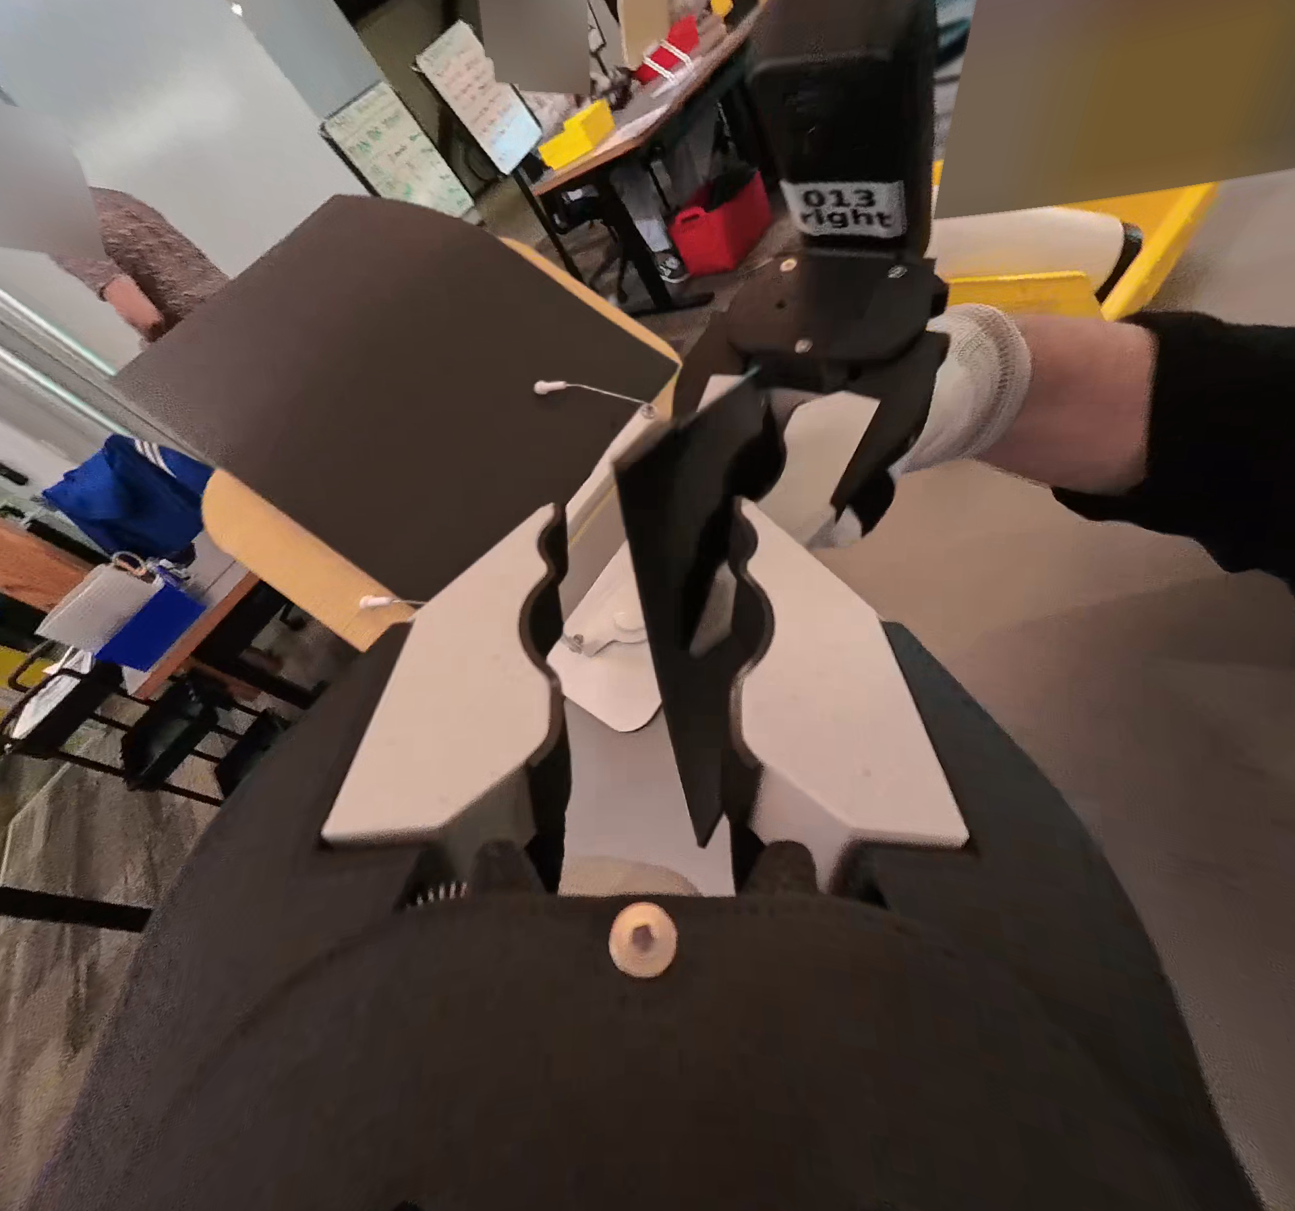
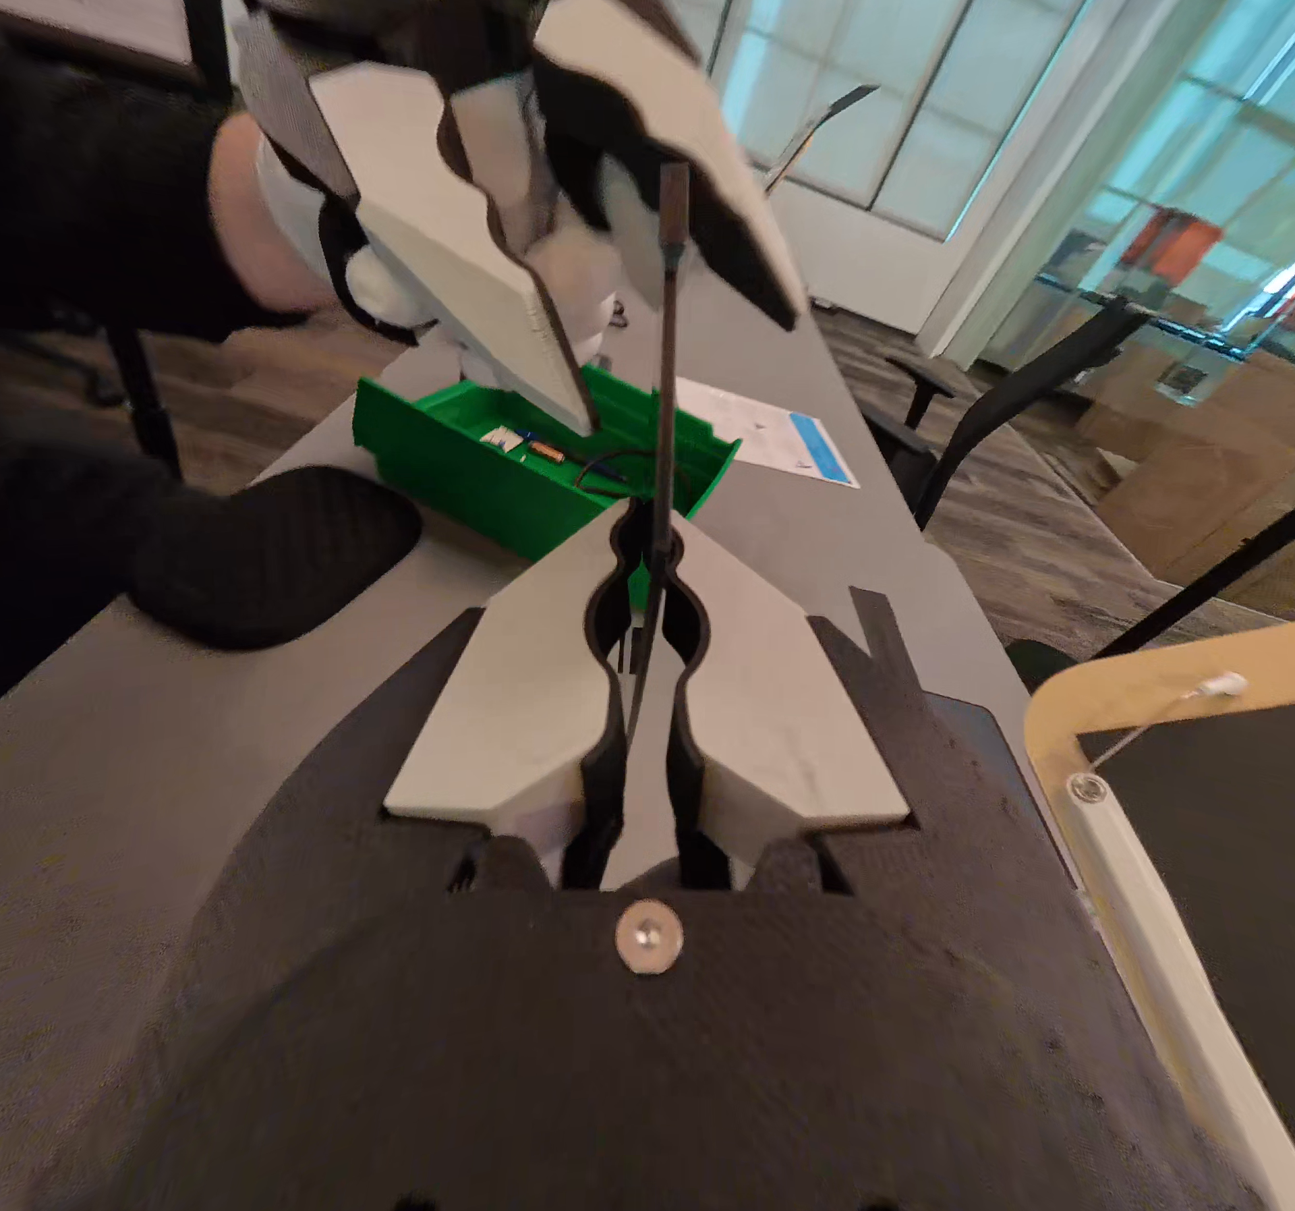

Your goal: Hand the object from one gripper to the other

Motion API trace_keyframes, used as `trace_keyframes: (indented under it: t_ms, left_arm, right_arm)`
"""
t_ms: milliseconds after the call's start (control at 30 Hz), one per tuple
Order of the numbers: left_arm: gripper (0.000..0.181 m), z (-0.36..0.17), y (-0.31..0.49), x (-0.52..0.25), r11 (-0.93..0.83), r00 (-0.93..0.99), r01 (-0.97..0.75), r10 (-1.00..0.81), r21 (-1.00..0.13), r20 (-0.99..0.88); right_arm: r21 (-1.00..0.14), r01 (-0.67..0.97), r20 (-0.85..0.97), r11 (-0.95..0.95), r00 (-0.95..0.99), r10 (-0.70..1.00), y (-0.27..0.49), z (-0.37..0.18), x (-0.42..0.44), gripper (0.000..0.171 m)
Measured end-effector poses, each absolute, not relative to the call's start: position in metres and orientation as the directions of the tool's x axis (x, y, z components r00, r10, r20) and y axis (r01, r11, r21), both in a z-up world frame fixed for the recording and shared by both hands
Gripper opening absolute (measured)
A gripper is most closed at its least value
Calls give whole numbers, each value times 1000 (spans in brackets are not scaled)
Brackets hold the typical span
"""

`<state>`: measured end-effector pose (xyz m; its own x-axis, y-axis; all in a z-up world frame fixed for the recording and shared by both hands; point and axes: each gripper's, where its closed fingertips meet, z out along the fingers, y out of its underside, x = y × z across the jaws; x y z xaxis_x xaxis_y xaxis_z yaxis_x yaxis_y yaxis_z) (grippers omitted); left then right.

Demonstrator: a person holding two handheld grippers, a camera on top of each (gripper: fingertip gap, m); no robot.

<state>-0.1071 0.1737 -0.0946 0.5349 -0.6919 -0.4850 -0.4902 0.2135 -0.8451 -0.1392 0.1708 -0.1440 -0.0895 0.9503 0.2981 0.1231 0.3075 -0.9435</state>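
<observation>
The object is a thin, flat black strip [image 1: 683, 616]. In the right wrist view it shows edge-on [image 2: 664, 371], and my right gripper [image 2: 641, 511] is shut on its lower end with the fingertips nearly touching. In the left wrist view my left gripper [image 1: 648, 518] is open, and the strip stands between its white fingers [image 1: 462, 687], close against the right one. The right gripper [image 1: 764, 448] holds the strip's far end there, in a gloved hand [image 1: 981, 392]. The left gripper [image 2: 687, 364] also shows open around the strip's upper end in the right wrist view.
A green bin [image 2: 448, 469] with small items and a paper sheet [image 2: 771, 441] lie on the grey table [image 2: 210, 792]. A chair with a black panel and a wooden rim [image 1: 385, 371] stands close by and also shows in the right wrist view [image 2: 1121, 673]. An office chair [image 2: 1016, 420] stands beyond the table. The grippers' ends are close to 5 cm from one another.
</observation>
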Motion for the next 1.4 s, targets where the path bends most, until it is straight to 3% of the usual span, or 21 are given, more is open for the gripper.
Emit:
trace_keyframes:
  t_ms: [100,233,300,367,500,600,700,800,867,967,1133,1233,1333,1400]
  left_arm:
    - [20,-109,171,-97,184,463,-569,-733,-801,-498]
    - [5,-106,165,-91,184,445,-543,-764,-819,-467]
    - [0,-92,168,-94,192,498,-495,-736,-848,-458]
    - [0,-69,169,-100,194,546,-381,-742,-904,-389]
    - [0,-18,169,-123,199,617,-77,-760,-977,-204]
    - [0,7,163,-137,223,597,112,-794,-968,-114]
    - [0,16,160,-143,222,569,220,-820,-950,-60]
    - [0,11,161,-140,219,563,231,-824,-948,-53]
    - [0,6,161,-137,200,549,248,-835,-948,-33]
    - [2,5,168,-150,189,574,276,-819,-942,4]
    - [30,-22,191,-183,187,730,115,-682,-976,-45]
    - [46,-38,197,-195,267,821,-181,-489,-947,-295]
    - [52,-40,191,-190,371,739,-531,-237,-762,-631]
    - [55,-39,183,-175,409,633,-659,-154,-632,-759]
  right_arm:
    - [-929,152,322,338,-119,939,164,-151,-144,0]
    - [-938,108,324,330,-62,944,172,-140,-141,2]
    - [-939,58,342,340,24,939,182,-127,-138,30]
    - [-947,-14,320,322,80,944,189,-114,-133,49]
    - [-969,-169,153,178,150,977,219,-101,-113,62]
    - [-939,-339,-68,-60,12,998,228,-97,-101,61]
    - [-891,-386,-180,-239,-183,967,218,-99,-105,62]
    - [-863,-419,-172,-281,-281,944,202,-95,-112,42]
    - [-848,-444,-148,-288,-323,935,191,-89,-115,15]
    - [-873,-437,-83,-217,-305,949,182,-86,-116,0]
    - [-956,-288,83,60,-66,994,190,-90,-114,0]
    - [-971,-157,175,180,41,984,195,-91,-107,0]
    - [-953,-7,299,304,154,942,205,-96,-100,0]
    - [-910,108,415,401,206,886,210,-102,-96,0]
